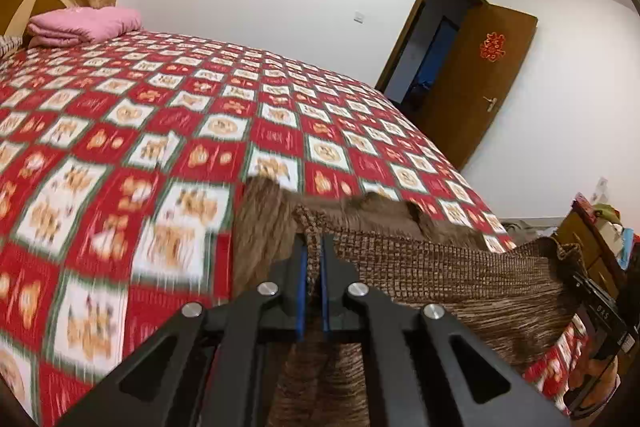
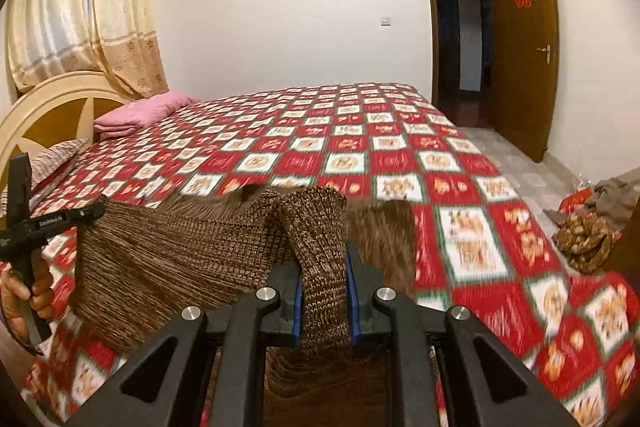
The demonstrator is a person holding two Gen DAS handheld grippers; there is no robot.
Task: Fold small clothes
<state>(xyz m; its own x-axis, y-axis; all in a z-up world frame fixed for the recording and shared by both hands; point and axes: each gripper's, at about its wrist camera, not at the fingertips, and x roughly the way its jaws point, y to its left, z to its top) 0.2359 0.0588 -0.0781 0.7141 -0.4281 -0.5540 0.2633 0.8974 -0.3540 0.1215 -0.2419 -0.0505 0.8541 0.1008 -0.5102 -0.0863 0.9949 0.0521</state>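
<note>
At the bottom centre of the left wrist view, the left gripper [image 1: 315, 247] is clamped tight on a thin edge of the brown knitted garment [image 1: 440, 267], its blue-lined pads nearly meeting around the fabric. From there the knit stretches toward the right edge of the frame, where the other tool's black body [image 1: 600, 311] shows, and more of it hangs down below the jaws. In the right wrist view, the right gripper [image 2: 323, 267] at the bottom centre pinches a thicker bunched fold of the same brown knitted garment [image 2: 168, 259], which fills the gap between its pads. The cloth spans leftward to the left gripper [image 2: 86, 213] at the frame's left edge, held by a hand [image 2: 24, 291] in the lower left. The garment is lifted off the red and white checked bedspread [image 2: 400, 155], which fills the middle of both views and looks motion-blurred. Farther back, a folded pink blanket [image 2: 140, 113] lies at the upper left by the headboard [image 2: 48, 107], under the curtains [image 2: 80, 7]. In the upper right stands an open wooden door [image 2: 524, 47], and clothes [image 2: 584, 239] lie heaped at the right edge.
</note>
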